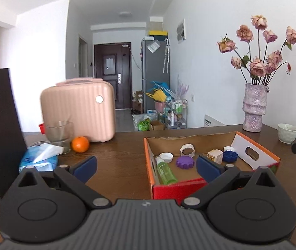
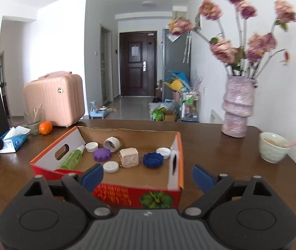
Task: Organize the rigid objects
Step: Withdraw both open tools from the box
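Your left claw (image 1: 146,167) and right claw (image 2: 148,176) both gape wide, gripping nothing, above the brown table (image 2: 221,156). Ahead at 12 o'clock sits the cardboard box (image 2: 114,191), holding a green bottle (image 2: 72,158), purple cap (image 2: 101,154) and blue cap (image 2: 153,160); beyond, at 2 o'clock, a vase (image 2: 236,108).

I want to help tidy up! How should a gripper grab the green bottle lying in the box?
Grip the green bottle across its round body, coming from straight above. It lies on its side by the box wall, white cap pointing to the far end, so probably only a top-down reach fits, one finger slipping between bottle and wall.
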Tool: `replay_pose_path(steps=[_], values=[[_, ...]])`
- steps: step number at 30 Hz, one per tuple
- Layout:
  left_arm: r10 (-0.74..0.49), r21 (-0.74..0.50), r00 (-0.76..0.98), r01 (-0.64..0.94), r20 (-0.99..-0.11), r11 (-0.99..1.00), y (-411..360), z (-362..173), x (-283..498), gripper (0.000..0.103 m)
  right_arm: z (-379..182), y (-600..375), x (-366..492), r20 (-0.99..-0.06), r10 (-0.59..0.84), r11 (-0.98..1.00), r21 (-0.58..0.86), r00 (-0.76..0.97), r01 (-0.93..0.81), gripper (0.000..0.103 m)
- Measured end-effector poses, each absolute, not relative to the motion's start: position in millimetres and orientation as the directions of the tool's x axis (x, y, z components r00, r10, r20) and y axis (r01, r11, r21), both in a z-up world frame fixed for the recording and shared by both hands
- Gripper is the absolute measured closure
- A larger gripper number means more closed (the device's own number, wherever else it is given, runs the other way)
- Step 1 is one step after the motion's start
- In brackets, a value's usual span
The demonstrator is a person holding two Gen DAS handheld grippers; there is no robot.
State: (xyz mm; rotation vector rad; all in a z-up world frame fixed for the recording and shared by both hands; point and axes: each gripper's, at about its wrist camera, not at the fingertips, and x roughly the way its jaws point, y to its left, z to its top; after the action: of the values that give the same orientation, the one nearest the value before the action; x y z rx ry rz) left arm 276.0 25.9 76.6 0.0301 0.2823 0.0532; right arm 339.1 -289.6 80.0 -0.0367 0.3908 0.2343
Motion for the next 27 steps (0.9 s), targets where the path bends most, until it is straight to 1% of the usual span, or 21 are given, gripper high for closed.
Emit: replay_pose_path(steps=[5,7,11,16,21,26,27], values=[[0.06,0.004,0.957,-0.061,-0.283,0.998,18,66,220,0.0,72,-292,284,-0.348,0.22,0.972,-0.004,0.911,-0.236,0.01],[0.067,0.0,0.953,-0.07,-0.295,0.998,14,60,198,0.0,64,-292,260,-0.349,0.224,0.969,-0.017,0.91,-0.246,0.01],[0.058,-0.023,0.955,-0.068,-0.292,0.997,2,47,150,0.0,47,-293,216,-0.363,0.266,0.959,0.008,0.893,-0.283,0.01],[0.078,0.055,0.957,-0.065,-0.279,0.996,-20,28,113,0.0,27,-290,173,-0.371,0.283,0.95,-0.017,0.884,-0.312,0.01],[0.071,0.07,0.956,-0.053,-0.283,0.996,-33,22,87,0.0,14,-293,132,-0.365,0.293,0.946,-0.02,0.884,-0.323,0.01],[0.07,0.087,0.972,-0.051,-0.223,0.995,-42,33,59,0.0,18,-307,99,-0.311,0.283,0.956,0.013,0.907,-0.294,0.009],[0.063,0.083,0.975,-0.046,-0.215,0.995,-44,34,53,0.0,18,-309,93,-0.299,0.283,0.956,0.014,0.911,-0.293,0.006]])
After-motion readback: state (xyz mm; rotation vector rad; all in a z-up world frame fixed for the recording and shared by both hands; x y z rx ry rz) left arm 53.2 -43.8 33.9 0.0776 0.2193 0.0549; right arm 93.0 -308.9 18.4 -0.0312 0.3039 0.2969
